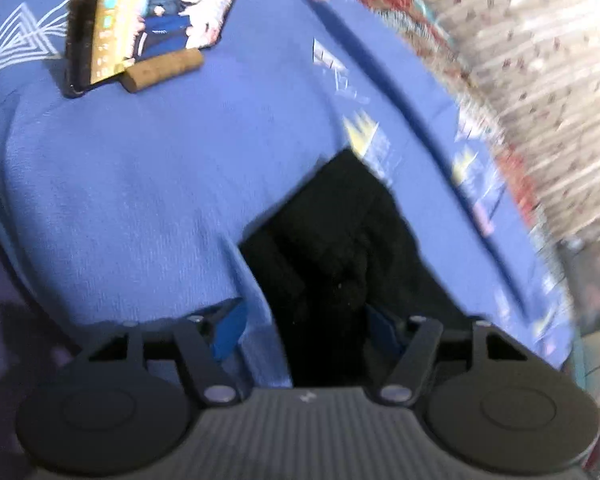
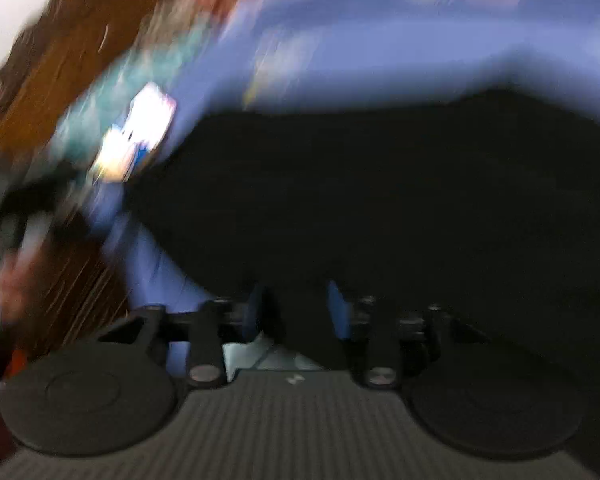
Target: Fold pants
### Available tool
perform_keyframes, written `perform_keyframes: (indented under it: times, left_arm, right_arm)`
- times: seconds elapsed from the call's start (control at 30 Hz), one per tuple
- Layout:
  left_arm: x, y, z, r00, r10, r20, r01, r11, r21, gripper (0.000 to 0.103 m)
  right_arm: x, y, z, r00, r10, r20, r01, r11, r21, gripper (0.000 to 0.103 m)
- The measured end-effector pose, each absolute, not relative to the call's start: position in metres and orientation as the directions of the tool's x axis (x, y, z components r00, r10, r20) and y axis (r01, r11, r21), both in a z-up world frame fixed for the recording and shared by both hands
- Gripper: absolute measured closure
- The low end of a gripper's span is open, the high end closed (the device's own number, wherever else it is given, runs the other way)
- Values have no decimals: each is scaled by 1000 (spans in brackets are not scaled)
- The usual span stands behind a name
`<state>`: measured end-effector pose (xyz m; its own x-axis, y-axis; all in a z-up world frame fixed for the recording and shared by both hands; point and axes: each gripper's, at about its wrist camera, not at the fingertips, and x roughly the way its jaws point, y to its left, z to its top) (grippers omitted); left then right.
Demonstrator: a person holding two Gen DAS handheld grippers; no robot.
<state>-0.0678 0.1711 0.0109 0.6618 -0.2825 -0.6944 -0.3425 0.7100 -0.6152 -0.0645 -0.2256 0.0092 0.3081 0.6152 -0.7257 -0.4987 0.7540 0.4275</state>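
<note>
Black pants (image 1: 340,248) lie bunched on the blue bedsheet (image 1: 140,184), soft and limp; best pinched at an edge or hem. Left tool (image 1: 306,320) gapes wide, cloth between, unpressed. Right tool (image 2: 294,308) narrow over dark fabric; grip unclear through blur.

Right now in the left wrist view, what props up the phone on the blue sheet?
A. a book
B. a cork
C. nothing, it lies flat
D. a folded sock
B: the phone stands tilted on its long edge with a cork lying against its lower edge on the blue sheet, well away from the black pants.
</note>
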Motion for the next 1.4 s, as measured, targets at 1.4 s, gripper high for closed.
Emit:
perform_keyframes:
  times: [1.4]
  left_arm:
    - [-20,-32,45,450,-222,-865,-66,958,-281,60]
  right_arm:
    - [-220,-599,-33,921,-238,-308,383,416,825,39]
